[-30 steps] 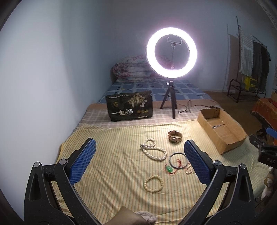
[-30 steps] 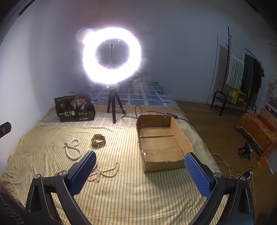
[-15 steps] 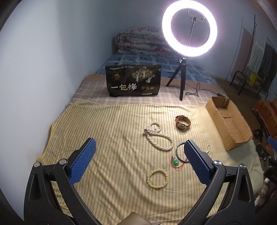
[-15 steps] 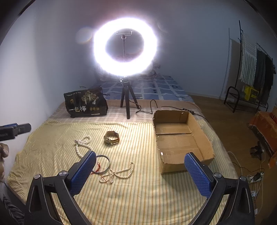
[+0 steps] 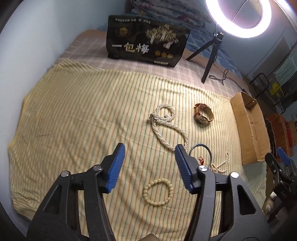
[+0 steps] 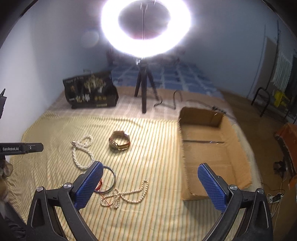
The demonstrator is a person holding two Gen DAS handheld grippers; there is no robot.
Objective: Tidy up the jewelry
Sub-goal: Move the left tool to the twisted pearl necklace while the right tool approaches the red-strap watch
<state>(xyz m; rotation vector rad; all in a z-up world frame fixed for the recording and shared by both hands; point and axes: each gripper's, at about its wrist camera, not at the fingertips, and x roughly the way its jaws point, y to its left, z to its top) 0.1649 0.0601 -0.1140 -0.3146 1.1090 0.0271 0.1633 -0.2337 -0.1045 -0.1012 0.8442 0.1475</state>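
Closing my empty left gripper point(image 5: 149, 154) above the bead bracelet point(image 5: 158, 191); right gripper point(image 6: 149, 173) wide, empty; black bag point(image 5: 146, 41) reads "一包梅".

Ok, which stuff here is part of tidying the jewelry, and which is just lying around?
For the job:
thick pearl rope
wristwatch
beaded bracelet
metal bangle
thin pearl strand
cardboard box

Just there:
black printed bag
ring light
striped cloth

Left wrist view looks steeply down, close over the near-left striped cloth point(image 5: 74, 111). Right wrist view sits farther right, tilted less. Both share the watch point(image 5: 203, 115), ring light point(image 6: 146, 27) and cardboard box point(image 6: 209, 153).
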